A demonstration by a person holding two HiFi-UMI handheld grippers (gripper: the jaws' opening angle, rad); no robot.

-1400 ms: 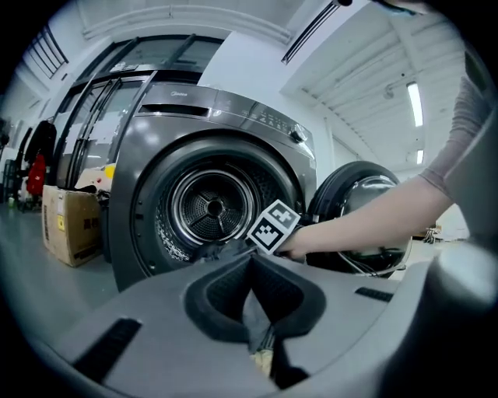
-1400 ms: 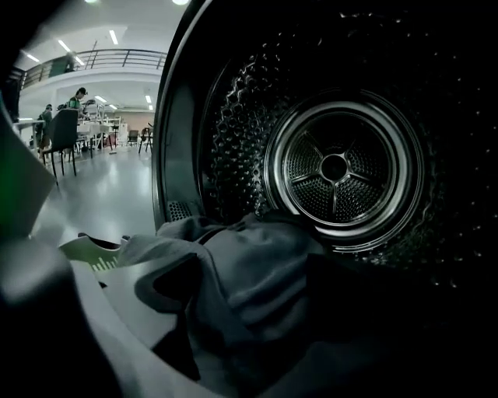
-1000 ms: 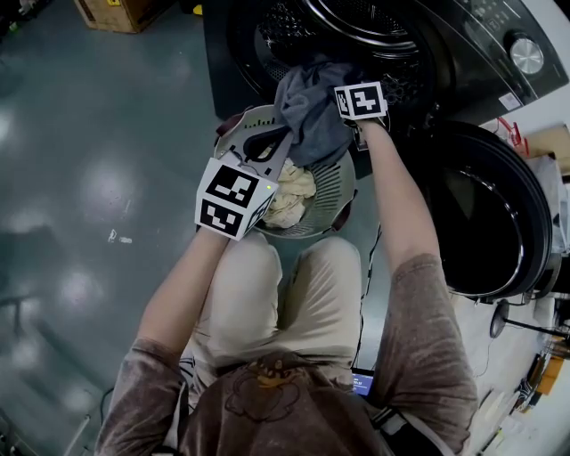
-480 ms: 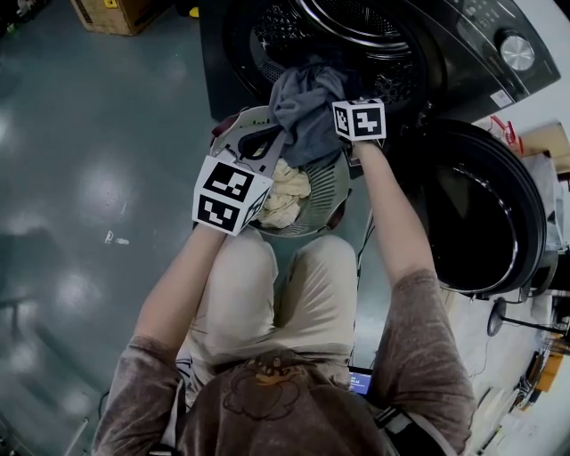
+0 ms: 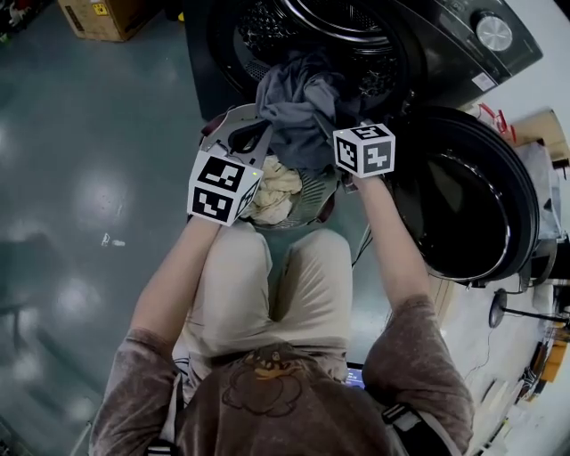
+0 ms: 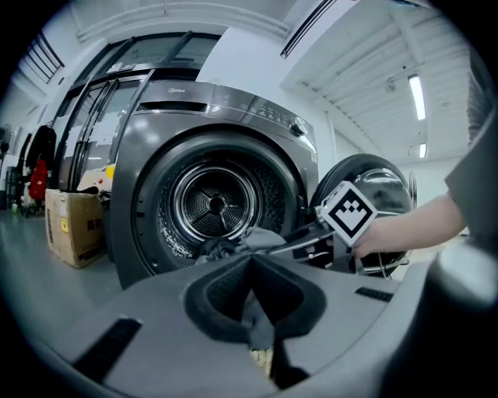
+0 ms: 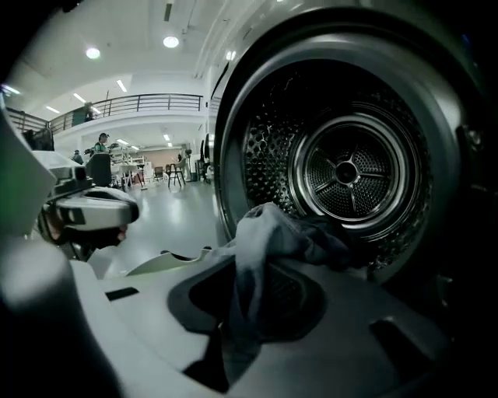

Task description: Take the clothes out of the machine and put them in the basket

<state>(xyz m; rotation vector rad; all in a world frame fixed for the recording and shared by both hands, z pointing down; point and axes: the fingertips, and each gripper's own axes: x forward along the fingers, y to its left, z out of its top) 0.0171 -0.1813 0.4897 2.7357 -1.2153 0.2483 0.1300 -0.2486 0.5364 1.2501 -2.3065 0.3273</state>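
A grey garment (image 5: 298,107) hangs out of the washing machine's drum (image 5: 343,22) and down over the round basket (image 5: 318,216). My right gripper (image 5: 346,111) is shut on it; its jaws have just been closing, with the cloth (image 7: 272,233) bunched between them. My left gripper (image 5: 252,138) sits at the basket's far left rim, its jaws together on a thin edge of the same grey cloth (image 6: 261,330). Cream clothes (image 5: 272,191) lie in the basket below.
The machine's round door (image 5: 463,205) stands swung open at the right, close to my right arm. A cardboard box (image 5: 98,13) stands on the floor to the left of the machine. The person's knees sit just behind the basket.
My right gripper has drawn back from the drum toward the person, pulling the grey garment further out over the basket. The left gripper has stayed in place.
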